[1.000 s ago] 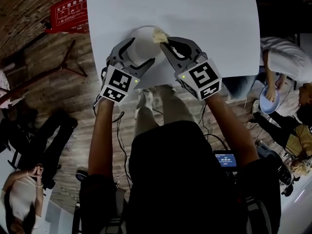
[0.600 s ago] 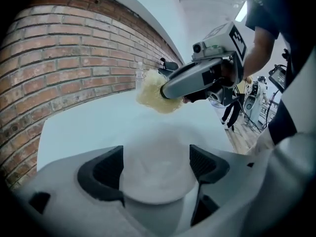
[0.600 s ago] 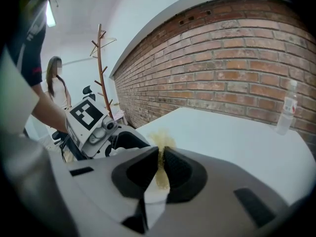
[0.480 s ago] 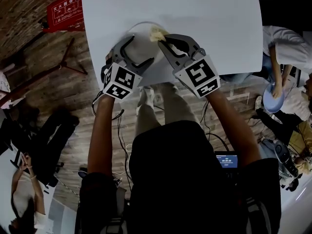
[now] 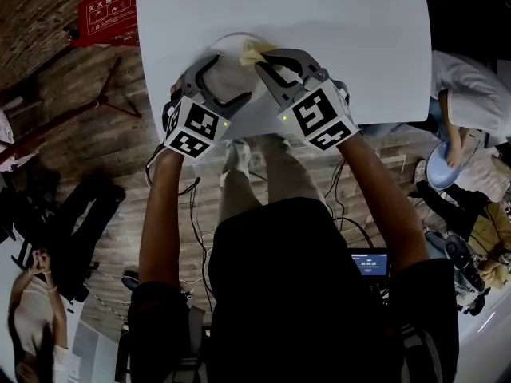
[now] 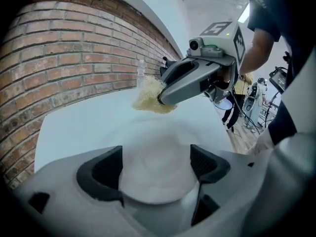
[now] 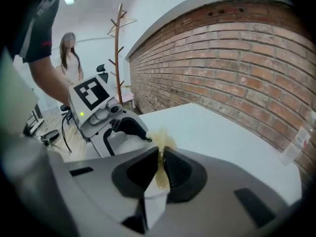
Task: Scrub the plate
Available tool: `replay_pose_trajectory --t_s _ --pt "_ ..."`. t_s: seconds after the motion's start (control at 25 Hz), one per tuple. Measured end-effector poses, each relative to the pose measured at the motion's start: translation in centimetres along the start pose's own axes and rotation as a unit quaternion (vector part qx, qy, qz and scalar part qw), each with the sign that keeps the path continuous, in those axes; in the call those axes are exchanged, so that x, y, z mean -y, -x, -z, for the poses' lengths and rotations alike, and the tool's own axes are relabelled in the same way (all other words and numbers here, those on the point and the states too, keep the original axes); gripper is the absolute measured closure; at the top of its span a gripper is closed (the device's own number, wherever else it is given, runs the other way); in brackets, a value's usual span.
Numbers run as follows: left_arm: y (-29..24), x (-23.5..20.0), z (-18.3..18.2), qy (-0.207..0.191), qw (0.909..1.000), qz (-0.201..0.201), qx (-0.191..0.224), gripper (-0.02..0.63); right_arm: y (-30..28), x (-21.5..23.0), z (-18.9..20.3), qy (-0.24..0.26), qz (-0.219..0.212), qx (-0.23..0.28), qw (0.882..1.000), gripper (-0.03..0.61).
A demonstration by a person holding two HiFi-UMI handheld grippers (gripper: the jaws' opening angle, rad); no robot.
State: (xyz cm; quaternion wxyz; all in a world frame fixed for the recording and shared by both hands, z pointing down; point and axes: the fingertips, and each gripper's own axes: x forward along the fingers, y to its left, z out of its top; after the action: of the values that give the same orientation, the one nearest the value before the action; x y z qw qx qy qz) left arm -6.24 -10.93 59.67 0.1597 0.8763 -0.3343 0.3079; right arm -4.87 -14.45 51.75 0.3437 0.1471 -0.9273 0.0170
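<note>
A white plate (image 5: 231, 58) lies on the white table (image 5: 351, 30), near its front edge. My left gripper (image 5: 230, 80) straddles the plate's near rim. Its jaws have just been opening and stand wide, with the plate (image 6: 158, 142) between the pads (image 6: 106, 174); I see no pad pressing on it. My right gripper (image 5: 262, 61) is shut on a yellowish scrub sponge (image 5: 254, 52), which rests at the plate's far right rim. In the left gripper view the sponge (image 6: 150, 97) hangs from the right gripper's tips just beyond the plate. The right gripper view shows the sponge (image 7: 162, 144) pinched between shut jaws.
A brick wall (image 7: 237, 68) runs along the table's far side, with a small clear bottle (image 6: 141, 70) against it. On the wooden floor to the left stands a red sign (image 5: 108, 18). People stand around, one at the right holding a blue plate (image 5: 443, 164).
The right gripper has rolled and shifted the sponge slightly left along the plate's far rim. The left gripper has sunk a little over the plate.
</note>
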Motion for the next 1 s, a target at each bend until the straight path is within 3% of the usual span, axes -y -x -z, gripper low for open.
replay_pose_trajectory --t_s 0.24,0.52,1.0 --pt "0.0 0.0 0.0 -0.001 1.0000 0.002 0.000 0.206 -2.3 -0.6 0.8 0.087 -0.029 -0.058 0.994 0.540" --pt "0.1 0.1 -0.1 -0.001 1.0000 0.003 0.001 0.206 -4.1 -0.5 2.5 0.164 -0.046 -0.089 0.981 0.540" --pt "0.1 0.0 0.0 -0.002 1.0000 0.002 0.002 0.206 -4.1 -1.7 4.5 0.167 -0.076 -0.108 0.977 0.540"
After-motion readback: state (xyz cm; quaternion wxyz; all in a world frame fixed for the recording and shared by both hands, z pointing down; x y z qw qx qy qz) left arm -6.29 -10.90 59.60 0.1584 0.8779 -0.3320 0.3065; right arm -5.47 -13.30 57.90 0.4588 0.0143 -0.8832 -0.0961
